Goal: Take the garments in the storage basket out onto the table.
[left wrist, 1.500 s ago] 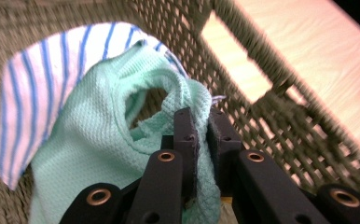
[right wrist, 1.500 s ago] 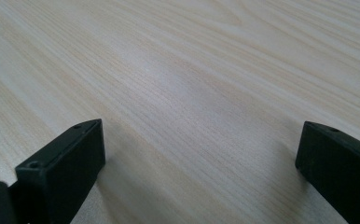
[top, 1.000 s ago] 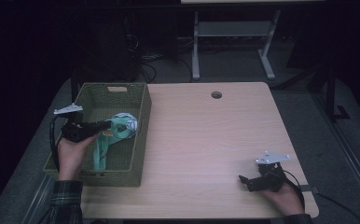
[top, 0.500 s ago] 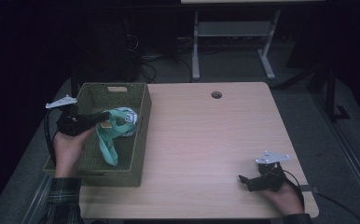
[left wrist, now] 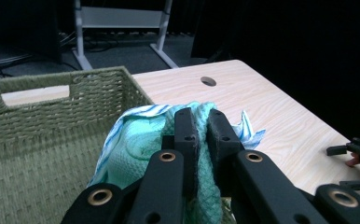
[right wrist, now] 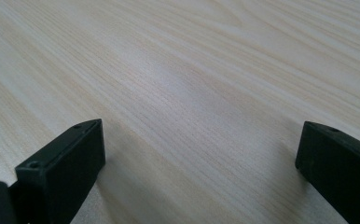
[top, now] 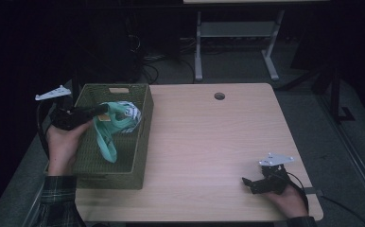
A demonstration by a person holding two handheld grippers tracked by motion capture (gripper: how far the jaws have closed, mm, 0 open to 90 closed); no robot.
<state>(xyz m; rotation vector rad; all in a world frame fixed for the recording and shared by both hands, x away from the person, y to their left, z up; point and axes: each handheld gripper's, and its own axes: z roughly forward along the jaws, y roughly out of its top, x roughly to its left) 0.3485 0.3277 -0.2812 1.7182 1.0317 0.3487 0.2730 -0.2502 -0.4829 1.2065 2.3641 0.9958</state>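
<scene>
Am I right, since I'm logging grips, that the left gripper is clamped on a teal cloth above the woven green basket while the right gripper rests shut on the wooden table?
Not quite. The right gripper is open: the right gripper view shows its jaws wide apart over the bare light wooden table. The rest holds: the left gripper is clamped on the teal cloth above the woven green basket.

black left claw (top: 106,109), brass-ringed screw holes, grey three-cornered plate; dark plaid sleeve (top: 57,203).
</scene>
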